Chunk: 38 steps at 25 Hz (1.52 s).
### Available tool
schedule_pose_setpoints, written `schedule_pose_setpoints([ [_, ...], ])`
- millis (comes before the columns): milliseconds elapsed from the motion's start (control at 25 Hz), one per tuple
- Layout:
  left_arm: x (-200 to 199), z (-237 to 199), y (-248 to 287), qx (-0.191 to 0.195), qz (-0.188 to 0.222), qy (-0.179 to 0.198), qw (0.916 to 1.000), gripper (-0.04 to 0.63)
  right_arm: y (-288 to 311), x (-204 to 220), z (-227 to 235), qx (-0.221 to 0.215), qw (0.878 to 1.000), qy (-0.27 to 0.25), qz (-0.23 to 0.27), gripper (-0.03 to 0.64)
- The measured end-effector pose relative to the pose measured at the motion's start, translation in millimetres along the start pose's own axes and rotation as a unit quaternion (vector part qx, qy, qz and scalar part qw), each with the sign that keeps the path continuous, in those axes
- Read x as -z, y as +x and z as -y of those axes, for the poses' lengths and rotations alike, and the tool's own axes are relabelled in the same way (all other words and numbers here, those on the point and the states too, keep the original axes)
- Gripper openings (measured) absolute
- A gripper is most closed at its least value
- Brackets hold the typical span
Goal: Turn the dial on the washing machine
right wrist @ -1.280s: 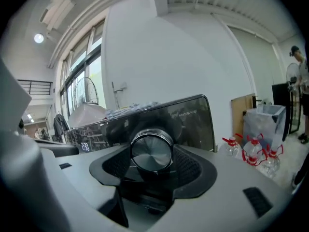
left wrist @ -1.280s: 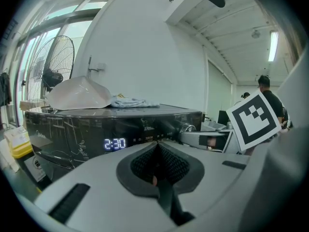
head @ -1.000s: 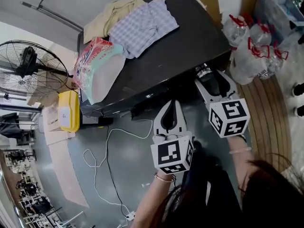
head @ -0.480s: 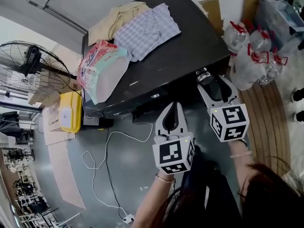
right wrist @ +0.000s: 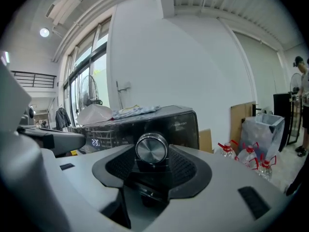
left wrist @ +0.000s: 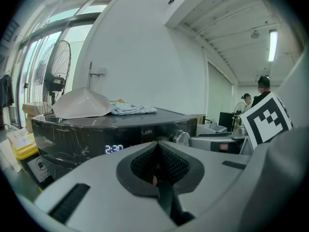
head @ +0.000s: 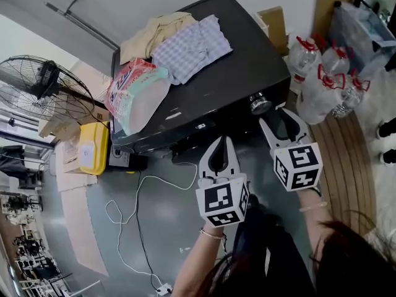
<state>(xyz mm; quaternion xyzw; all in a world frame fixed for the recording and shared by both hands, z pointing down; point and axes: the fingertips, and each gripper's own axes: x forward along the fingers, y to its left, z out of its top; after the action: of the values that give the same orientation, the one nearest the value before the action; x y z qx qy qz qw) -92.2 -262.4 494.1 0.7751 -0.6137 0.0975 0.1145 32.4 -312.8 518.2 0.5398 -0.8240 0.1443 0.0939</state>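
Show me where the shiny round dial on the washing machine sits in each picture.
Head view: the dial, right of centre, on the machine's front edge.
Left gripper view: the dial, small, just right of centre.
Right gripper view: the dial, large, at centre.
Shared landmark: the clothes on top of the machine.

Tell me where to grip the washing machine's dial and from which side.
Pinch the dial across its round silver rim, coming head-on at the front of the washing machine: it juts out there as a short cylinder, both sides free.
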Motion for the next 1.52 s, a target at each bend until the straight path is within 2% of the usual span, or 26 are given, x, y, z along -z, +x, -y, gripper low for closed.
schedule_pose_setpoints([
  [320,-10.8,3.2,-21.5,-0.015,0.004,-0.001,0.9999,0.015,-26.9,-3.8,-15.3,-0.025,0.999,-0.024,-0.005,0.183],
  [840,-27.5,17.1,-68.4,-0.033,-0.003,0.003,0.9994,0.015,-67.8,-22.5,-37.5,-0.062,0.997,-0.049,-0.005,0.146],
  [1520,-62.1,54.6,-130.4,-0.015,-0.014,0.021,0.9996,0.014,-125.5,-69.9,-76.2,-0.106,0.991,-0.083,0.006,0.095],
])
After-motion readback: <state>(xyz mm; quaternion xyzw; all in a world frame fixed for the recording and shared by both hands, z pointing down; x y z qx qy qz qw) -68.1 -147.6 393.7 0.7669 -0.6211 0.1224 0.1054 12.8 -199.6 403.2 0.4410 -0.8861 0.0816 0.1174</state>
